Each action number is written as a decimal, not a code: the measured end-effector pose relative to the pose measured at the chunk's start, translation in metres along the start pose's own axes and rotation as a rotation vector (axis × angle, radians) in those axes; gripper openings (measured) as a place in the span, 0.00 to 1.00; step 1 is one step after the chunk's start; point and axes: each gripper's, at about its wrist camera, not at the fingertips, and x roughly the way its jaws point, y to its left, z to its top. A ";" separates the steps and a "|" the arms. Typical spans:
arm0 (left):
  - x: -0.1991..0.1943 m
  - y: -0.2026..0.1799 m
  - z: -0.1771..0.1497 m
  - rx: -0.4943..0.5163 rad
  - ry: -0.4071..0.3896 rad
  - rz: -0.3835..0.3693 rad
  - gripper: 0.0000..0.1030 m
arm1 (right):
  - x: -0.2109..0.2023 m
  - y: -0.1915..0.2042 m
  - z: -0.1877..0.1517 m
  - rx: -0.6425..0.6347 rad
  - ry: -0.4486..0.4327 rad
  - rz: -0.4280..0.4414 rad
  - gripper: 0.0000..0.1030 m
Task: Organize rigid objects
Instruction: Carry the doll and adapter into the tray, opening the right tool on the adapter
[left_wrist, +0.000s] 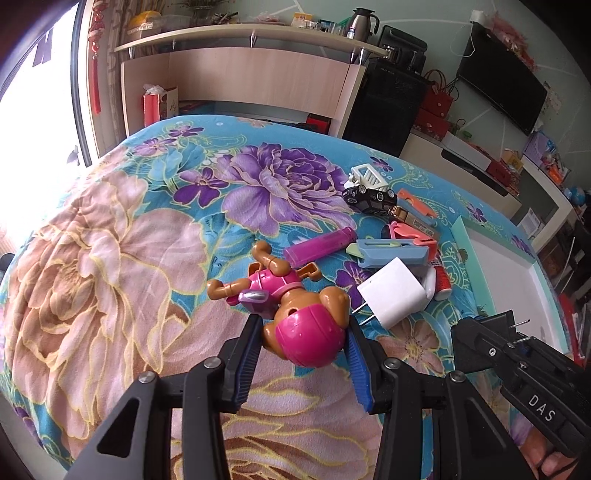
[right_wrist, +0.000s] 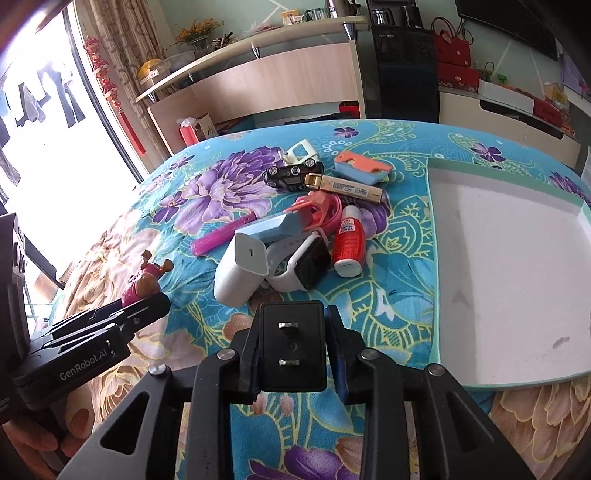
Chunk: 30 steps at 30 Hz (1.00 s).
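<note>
My left gripper (left_wrist: 301, 343) had its fingers clamped on the toy dog (left_wrist: 295, 314). Right gripper (right_wrist: 293, 350) fingers squeezed a black plug adapter (right_wrist: 293, 347).

"DAS" on right tongs (left_wrist: 476, 328); "GenRobot.AI" on left tongs (right_wrist: 155, 301)

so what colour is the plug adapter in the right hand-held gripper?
Black plug adapter, two metal prongs facing the camera; clearest in the right wrist view.

L hand-held gripper (left_wrist: 303, 345) tilts down, jaws clamped on a toy dog's pink head (left_wrist: 308, 334). R hand-held gripper (right_wrist: 293, 349) tilts down alongside, jaws pinching a black plug (right_wrist: 293, 350), prongs facing back. Fingers (right_wrist: 70, 424) wrap L handle.
</note>
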 end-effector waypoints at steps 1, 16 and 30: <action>-0.004 -0.002 0.004 0.001 -0.011 -0.003 0.46 | -0.003 -0.002 0.003 0.012 -0.006 0.005 0.30; -0.007 -0.114 0.060 0.220 -0.050 -0.110 0.46 | -0.045 -0.098 0.073 0.233 -0.212 -0.254 0.30; 0.047 -0.252 0.056 0.381 0.082 -0.223 0.46 | -0.068 -0.208 0.052 0.347 -0.216 -0.512 0.30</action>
